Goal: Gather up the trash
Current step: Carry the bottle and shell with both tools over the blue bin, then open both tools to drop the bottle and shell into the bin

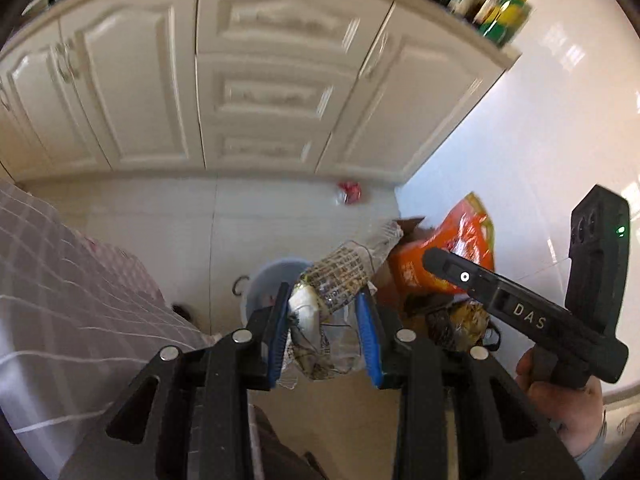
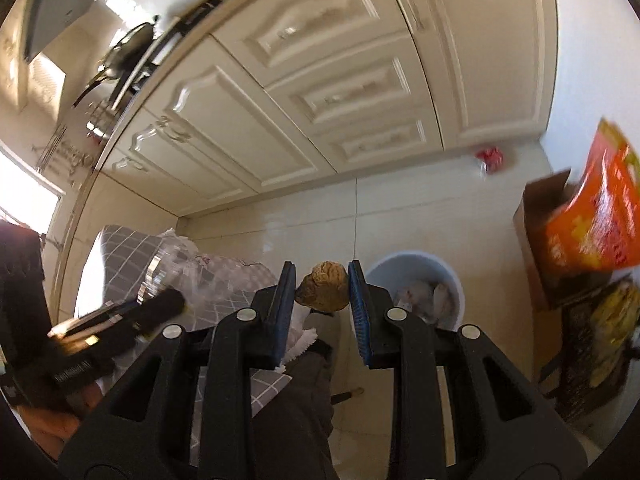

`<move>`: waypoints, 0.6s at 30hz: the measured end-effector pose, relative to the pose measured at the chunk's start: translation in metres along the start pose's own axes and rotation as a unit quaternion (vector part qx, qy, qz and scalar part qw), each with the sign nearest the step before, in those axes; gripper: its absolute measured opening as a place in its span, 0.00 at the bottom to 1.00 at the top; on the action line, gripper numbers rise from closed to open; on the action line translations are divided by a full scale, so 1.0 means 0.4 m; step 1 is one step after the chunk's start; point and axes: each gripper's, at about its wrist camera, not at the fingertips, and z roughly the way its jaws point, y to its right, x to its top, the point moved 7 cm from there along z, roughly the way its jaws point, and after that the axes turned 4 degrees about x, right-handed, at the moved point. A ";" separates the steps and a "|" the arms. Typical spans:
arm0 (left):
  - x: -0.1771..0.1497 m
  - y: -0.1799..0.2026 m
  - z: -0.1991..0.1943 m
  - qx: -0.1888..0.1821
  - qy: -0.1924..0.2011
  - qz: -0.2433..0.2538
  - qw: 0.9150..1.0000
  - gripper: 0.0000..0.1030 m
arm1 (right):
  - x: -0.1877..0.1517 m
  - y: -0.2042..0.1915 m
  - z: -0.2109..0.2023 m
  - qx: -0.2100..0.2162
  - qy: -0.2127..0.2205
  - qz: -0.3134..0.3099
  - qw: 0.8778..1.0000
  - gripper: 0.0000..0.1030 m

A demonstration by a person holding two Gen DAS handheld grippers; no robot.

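Left tongs (image 1: pixel 324 312): they point steeply down toward the floor, and the blue pads are clamped on a crumpled clear wrapper (image 1: pixel 340 280) with small printed text on it.
Wrapper text: printed in dense dark lines, but too blurred to read.
Wrapper position: it sticks out past the tips of the left tongs, up and to the right, and hangs over the rim of the pale blue bin (image 1: pixel 272 276).
Right tongs (image 2: pixel 322 286): they also point downward, and the pads are clamped on a small brown crumpled lump (image 2: pixel 323 288), held just at the tips.
Lump position: it is above the floor, just left of the pale blue bin (image 2: pixel 416 268) in the right wrist view.
Right hand (image 1: pixel 560 404): in the left wrist view it grips the black handle of the other device, low at the right edge.
Writing on device (image 1: pixel 528 316): the letters "DAS" are readable on the black body; a small green light shines on the upright part behind it.
Bin content: some pale crumpled trash already lies inside.
Orange bag (image 2: pixel 596 220): it stands in a brown cardboard box (image 2: pixel 540 216) to the right of the bin; it has yellow print that I cannot read.
Red item (image 1: pixel 350 192): a small red and clear piece lies on the floor close to the white cabinets (image 1: pixel 280 80).
Checked cloth (image 1: pixel 72 280): grey with white lines, at the left side.
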 end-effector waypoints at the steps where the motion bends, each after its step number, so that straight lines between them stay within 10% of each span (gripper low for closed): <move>1: 0.000 0.003 0.029 0.003 -0.011 -0.004 1.000 0.30 | 0.001 0.014 0.019 0.002 -0.005 0.010 1.000 0.26; 8: 0.015 0.010 0.164 -0.001 -0.062 -0.021 0.998 0.33 | 0.007 0.085 0.097 0.007 -0.028 0.068 0.997 0.28; 11: 0.017 0.008 0.193 -0.002 -0.077 -0.025 0.997 0.73 | 0.009 0.110 0.106 0.008 -0.025 0.092 0.995 0.78; 18: 0.036 -0.030 0.159 0.021 -0.055 -0.039 0.998 0.84 | 0.011 0.147 0.080 -0.020 0.000 0.109 0.994 0.93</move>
